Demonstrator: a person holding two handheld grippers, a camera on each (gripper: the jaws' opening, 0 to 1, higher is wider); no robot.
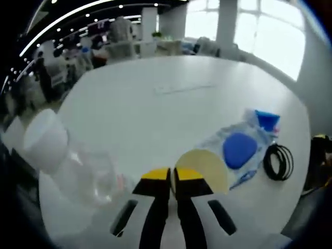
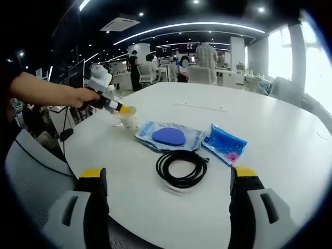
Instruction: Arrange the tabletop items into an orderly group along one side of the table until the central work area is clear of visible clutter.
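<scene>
My left gripper (image 1: 171, 175) has its yellow-tipped jaws pressed together on the rim of a pale yellow cup (image 1: 206, 168). In the right gripper view a hand holds that gripper (image 2: 118, 107) at the cup (image 2: 127, 111) near the table's left edge. A clear cup (image 1: 98, 176) and a white cup (image 1: 44, 139) lie to its left. A clear bag with a blue oval (image 2: 168, 136) (image 1: 239, 149), a blue packet (image 2: 224, 144) (image 1: 267, 120) and a coiled black cable (image 2: 195, 173) (image 1: 278, 162) rest on the white table (image 2: 270, 129). My right gripper (image 2: 168, 175) stands open above the cable, holding nothing.
A thin white strip (image 2: 199, 106) (image 1: 181, 88) lies farther across the table. A grey mesh chair (image 2: 31, 171) stands at the near left edge. Desks, chairs and people fill the office behind; bright windows (image 1: 270, 36) are at the right.
</scene>
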